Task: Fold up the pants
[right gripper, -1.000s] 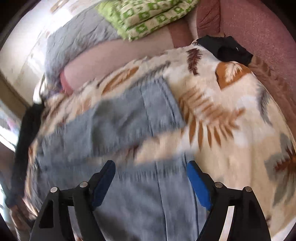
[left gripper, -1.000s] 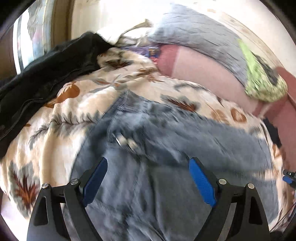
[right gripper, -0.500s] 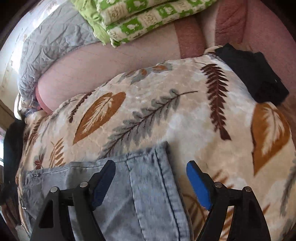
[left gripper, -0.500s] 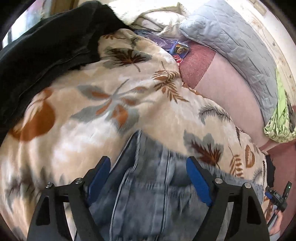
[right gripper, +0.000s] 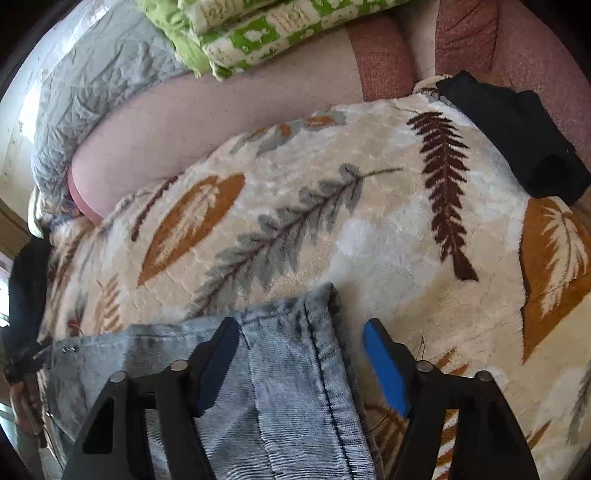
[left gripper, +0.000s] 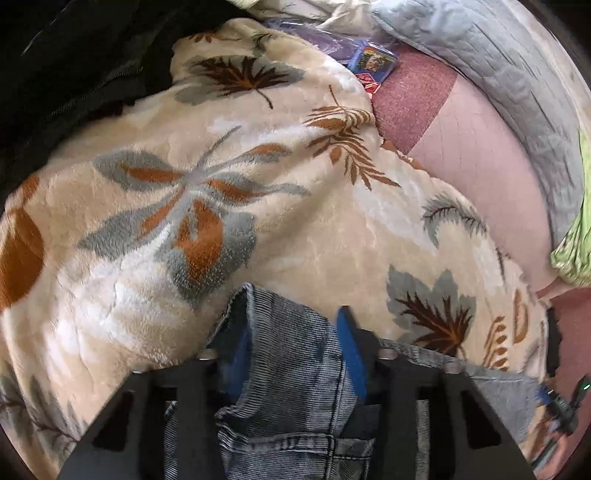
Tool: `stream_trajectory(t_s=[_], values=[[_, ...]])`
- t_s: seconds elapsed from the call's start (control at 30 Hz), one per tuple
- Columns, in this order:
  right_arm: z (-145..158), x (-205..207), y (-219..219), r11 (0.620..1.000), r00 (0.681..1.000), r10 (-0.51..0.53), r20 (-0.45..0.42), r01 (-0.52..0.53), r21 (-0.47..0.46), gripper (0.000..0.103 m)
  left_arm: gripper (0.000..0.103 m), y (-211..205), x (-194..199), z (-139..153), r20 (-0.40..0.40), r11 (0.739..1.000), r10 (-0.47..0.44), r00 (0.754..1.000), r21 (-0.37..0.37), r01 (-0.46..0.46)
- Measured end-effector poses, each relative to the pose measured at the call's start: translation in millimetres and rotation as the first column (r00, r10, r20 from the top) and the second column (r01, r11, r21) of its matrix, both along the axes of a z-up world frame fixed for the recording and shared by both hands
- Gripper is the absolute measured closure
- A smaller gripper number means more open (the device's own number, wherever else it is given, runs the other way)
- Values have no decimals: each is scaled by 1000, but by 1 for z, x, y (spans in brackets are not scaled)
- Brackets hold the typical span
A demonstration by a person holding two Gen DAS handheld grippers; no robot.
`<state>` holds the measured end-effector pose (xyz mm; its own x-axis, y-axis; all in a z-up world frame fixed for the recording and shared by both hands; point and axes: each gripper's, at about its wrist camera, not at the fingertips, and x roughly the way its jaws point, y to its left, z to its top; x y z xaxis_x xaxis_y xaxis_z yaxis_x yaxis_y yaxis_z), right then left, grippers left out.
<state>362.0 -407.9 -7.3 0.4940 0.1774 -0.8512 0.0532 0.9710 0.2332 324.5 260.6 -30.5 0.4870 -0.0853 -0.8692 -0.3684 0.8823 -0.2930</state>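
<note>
Light blue denim pants lie on a cream leaf-print blanket [left gripper: 295,206]. In the left wrist view my left gripper [left gripper: 291,332] is closed on the waistband corner of the pants [left gripper: 295,354], which bunches up between the blue pads. In the right wrist view my right gripper [right gripper: 301,343] is partly closed around the hem end of a pant leg [right gripper: 291,332]; a gap still shows beside the right pad. The blanket [right gripper: 332,229] lies under it.
A black garment [left gripper: 74,66] lies at the blanket's far left. A grey quilted pillow [left gripper: 498,74], a green patterned pillow [right gripper: 258,29] and pink sofa cushion [right gripper: 203,118] lie behind. A small black cloth [right gripper: 517,140] sits at the right. A blue packet [left gripper: 373,61] lies by the pillow.
Both grippers moved forward to the far edge of the pants. The left jaws closed onto the waistband corner. The right jaws narrowed around the leg hem.
</note>
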Motion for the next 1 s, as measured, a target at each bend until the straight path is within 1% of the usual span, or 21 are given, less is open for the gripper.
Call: stream_trajectory(t_s=[0.07,0.13,0.2,0.23,0.27,0.33,0.37,0.43,0.6,0.7,0.8,0.87,0.9,0.93,1.0], values=[[-2,5,1,1000,1000,1,-9,-1,-14,33,87,0,1,-2,-22,999,10,1000,34,-9],[-7,11,3,999,1000,0,-22,-1,-34,33,90,4,2,-4,-25,999,20,999,31,-19],[-11,17,7,999,999,17,-41,-18,-42,63,95,5,2,-4,-29,999,25,999,39,-24],[-12,19,11,997,999,21,-48,-25,-78,83,96,4,3,-4,-32,999,22,999,48,-21],[-11,19,14,994,999,27,-47,-32,-108,86,97,3,3,-4,-36,998,18,999,59,-16],[-6,16,20,988,998,46,-40,-51,-148,88,99,1,5,-2,-41,997,12,999,83,-8],[0,13,21,984,999,46,-25,-49,-169,88,100,0,4,-1,-38,996,12,999,90,-8],[13,6,19,984,999,31,18,-27,-177,88,100,-2,2,6,-13,994,18,1000,104,-17],[45,-19,15,980,994,16,109,6,-198,88,100,-14,-15,43,104,988,-10,994,155,-6],[64,-31,13,980,987,-3,162,35,-196,88,100,-21,-25,67,160,984,-36,987,181,7],[80,-47,8,976,973,-44,225,90,-197,88,100,-26,-35,87,223,979,-41,974,201,-5],[81,-52,5,974,972,-56,229,103,-200,88,100,-30,-36,93,244,972,-52,968,233,-7],[74,-47,1,973,978,-61,201,104,-207,88,100,-32,-31,89,240,969,-54,969,246,-7],[67,-43,-2,972,981,-67,185,105,-208,84,100,-34,-24,82,230,967,-48,972,253,-12],[45,-32,-11,979,991,-47,128,71,-189,64,100,-34,-10,62,185,960,-27,982,278,-26]])
